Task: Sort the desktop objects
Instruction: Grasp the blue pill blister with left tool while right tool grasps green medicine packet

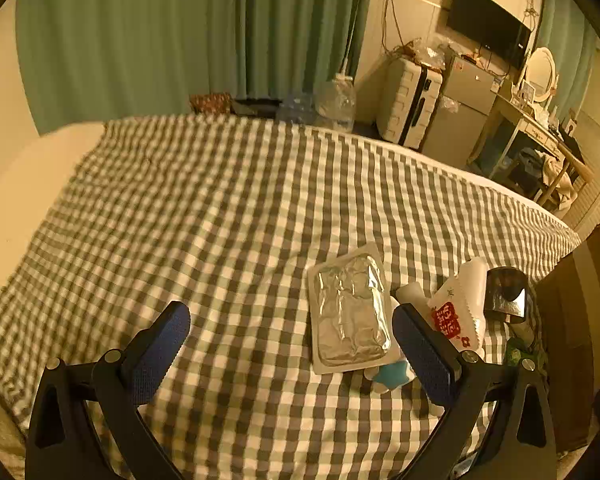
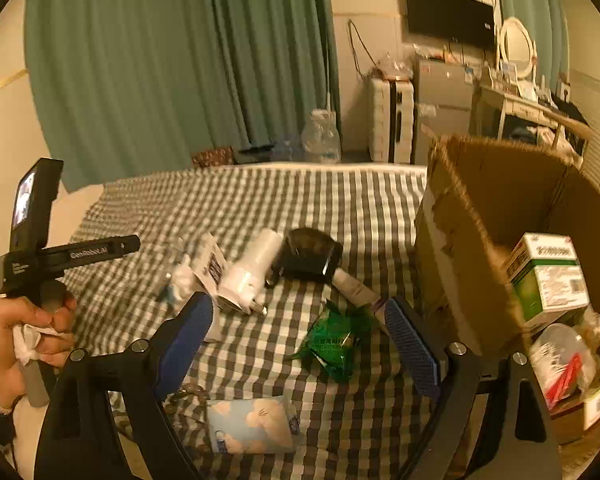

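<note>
On bed, one foil pack (image 1: 349, 308), two open tongs (image 1: 290, 336) (image 2: 298, 332)

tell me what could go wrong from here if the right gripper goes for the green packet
1. The green packet is thin, crinkled and flat on the soft checked cloth; the open right gripper may pinch cloth or slip off.
2. The cardboard box stands just beside the right finger, which could knock its wall.
3. The tube touches the packet's far edge and may get dragged along.
</note>
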The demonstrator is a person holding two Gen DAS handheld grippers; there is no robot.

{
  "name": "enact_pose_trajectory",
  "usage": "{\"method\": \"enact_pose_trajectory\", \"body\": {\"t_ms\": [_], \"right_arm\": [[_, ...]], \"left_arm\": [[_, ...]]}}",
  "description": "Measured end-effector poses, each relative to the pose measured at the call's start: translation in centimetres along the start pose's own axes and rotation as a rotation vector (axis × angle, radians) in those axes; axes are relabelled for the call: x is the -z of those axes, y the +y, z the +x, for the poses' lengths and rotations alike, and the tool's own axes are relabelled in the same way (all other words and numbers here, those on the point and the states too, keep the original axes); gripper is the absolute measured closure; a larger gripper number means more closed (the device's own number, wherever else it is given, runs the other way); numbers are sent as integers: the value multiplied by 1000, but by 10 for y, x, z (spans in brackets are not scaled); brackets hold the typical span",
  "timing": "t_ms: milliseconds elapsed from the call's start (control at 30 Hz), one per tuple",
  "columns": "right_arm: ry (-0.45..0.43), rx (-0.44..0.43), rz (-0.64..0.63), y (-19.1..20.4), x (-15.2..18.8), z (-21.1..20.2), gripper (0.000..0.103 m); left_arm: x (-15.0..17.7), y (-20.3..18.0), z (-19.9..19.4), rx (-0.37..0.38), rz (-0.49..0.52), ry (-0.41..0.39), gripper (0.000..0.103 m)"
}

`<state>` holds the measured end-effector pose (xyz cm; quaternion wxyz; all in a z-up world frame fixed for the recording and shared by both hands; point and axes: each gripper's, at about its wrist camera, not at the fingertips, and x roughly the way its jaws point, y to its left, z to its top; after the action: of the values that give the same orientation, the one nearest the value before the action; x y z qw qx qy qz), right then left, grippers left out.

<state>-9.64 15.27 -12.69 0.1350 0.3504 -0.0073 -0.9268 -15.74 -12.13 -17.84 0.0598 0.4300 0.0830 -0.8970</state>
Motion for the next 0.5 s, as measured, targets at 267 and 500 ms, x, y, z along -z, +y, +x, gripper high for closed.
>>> {"method": "enact_pose_trajectory", "body": {"t_ms": [267, 500], "right_arm": [[119, 3, 77, -13, 8, 38, 15], [250, 17, 114, -20, 19, 75, 20]], "left_arm": [[6, -4, 38, 156, -29, 72, 0], [16, 3, 80, 270, -91, 207, 0]]}}
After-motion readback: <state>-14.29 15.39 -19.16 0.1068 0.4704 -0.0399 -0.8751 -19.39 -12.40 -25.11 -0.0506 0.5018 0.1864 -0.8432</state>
